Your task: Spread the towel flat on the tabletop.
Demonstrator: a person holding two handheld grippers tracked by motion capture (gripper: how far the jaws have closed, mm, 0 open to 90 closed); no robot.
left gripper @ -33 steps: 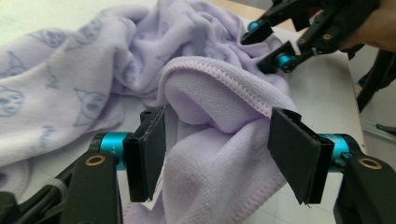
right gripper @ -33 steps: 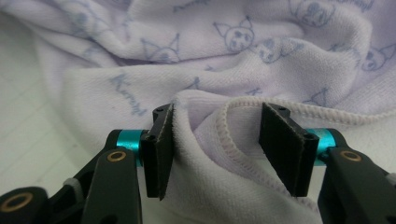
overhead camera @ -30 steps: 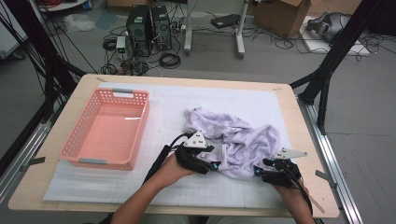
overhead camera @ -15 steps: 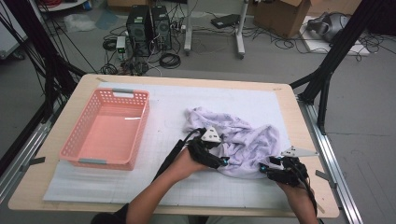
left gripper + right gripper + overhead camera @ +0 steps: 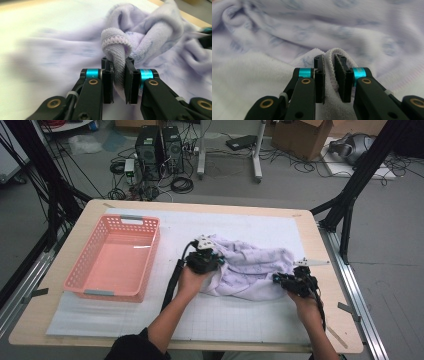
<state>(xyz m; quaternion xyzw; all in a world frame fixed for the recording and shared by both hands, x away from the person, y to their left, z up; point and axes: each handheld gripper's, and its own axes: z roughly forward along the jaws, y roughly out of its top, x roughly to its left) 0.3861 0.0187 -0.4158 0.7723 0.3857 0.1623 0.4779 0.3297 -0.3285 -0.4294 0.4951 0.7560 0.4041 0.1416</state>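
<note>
- The crumpled lavender terry towel (image 5: 252, 270) lies mid-table on the white mat (image 5: 240, 320), between both tongs.
- The left gripper (image 5: 214, 262), jaws having just closed, pinches its left hem.
- The right gripper (image 5: 279, 279), likewise just closed, clamps its right edge.

A: The high view is evenly lit, soft, a bit grainy; the table (image 5: 235, 330) only has faint shadows under the forearms.

B: And the left gripper view?

A: Motion blur smears the towel (image 5: 62, 52) at left; the fold between the jaws is sharp. The right gripper view's background is soft.
</note>
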